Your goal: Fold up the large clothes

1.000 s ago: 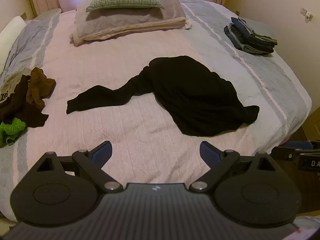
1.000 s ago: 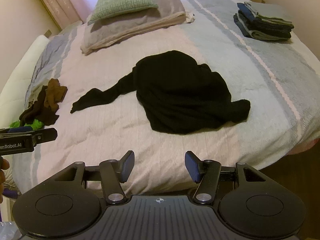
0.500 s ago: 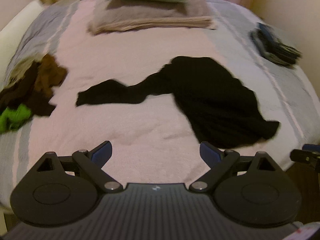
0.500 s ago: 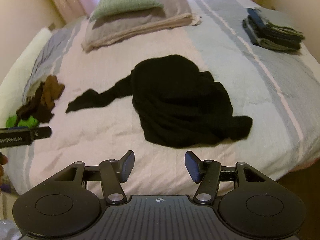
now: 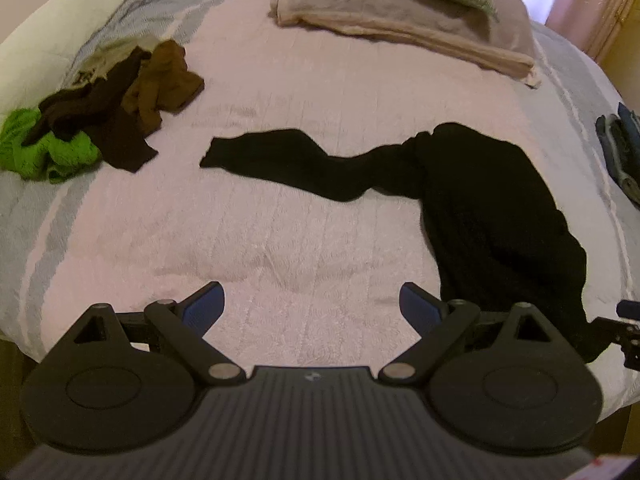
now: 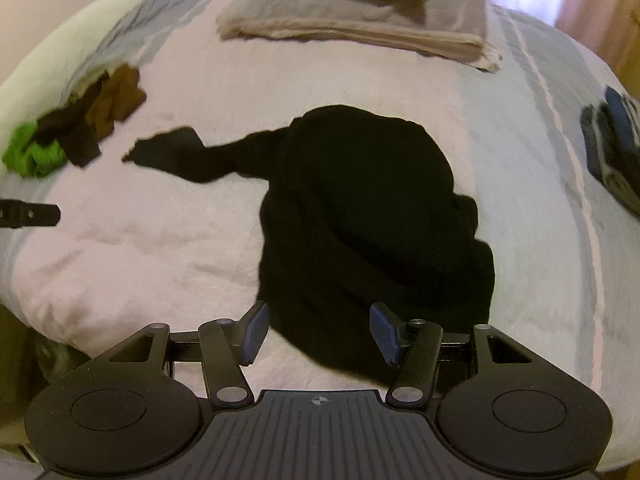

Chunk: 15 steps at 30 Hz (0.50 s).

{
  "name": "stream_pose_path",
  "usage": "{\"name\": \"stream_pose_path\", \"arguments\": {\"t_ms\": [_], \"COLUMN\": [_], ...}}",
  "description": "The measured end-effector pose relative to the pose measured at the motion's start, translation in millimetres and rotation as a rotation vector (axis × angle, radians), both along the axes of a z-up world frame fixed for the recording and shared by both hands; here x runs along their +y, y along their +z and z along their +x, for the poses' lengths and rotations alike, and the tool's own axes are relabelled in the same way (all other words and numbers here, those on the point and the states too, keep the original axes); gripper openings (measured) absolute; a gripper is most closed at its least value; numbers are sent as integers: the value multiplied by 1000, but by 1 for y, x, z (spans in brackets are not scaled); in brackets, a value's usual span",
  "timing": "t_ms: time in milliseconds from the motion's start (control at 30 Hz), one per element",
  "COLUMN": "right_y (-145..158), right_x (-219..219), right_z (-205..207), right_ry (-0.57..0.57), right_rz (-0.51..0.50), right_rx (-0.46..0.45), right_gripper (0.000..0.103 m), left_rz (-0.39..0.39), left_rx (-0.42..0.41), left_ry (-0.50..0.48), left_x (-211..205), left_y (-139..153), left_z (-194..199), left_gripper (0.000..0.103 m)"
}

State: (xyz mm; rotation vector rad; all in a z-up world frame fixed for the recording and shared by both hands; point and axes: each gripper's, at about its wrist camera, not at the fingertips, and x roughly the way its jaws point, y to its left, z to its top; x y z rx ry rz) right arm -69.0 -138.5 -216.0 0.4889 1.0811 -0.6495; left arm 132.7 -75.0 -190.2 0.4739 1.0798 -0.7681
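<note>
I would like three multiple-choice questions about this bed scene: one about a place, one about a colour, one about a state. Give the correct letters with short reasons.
1. Where does the black garment lie?
A. spread over the pillows
B. on the bedcover, mid-bed
C. on the floor

2. What colour is the bright cloth in the small heap at the bed's left side?
A. green
B. red
C. yellow

3. How are the jaws of the right gripper?
A. shut on the garment
B. shut with nothing between
C. open, holding nothing

Answers:
1 B, it rests crumpled on the bedcover, one sleeve stretched left.
2 A, vivid green beside brown pieces.
3 C, the blue pads stand apart above the garment's near edge.
</note>
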Motion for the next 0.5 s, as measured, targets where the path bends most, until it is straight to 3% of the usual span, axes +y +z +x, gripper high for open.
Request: {"name": "stream_pose_path", "arguments": {"t_ms": [133,367,500], "right_y": [-26,-75,-103], "right_x": [-15,-33,-38], "right_z": [21,70,106], "right_ry": [23,6,34], "right_rz": [9,-27,-101], "right_rx": [28,89,127], "right_gripper": [53,53,53], "left_rz": [25,40,32], "left_rx": [20,80,78], "left_ry": [-16,-93,-120], "left_x": [-13,-43,-60], "left_y": [-30,-103,-128], "left_z": [11,65,104], "left_gripper": [92,91,91]}}
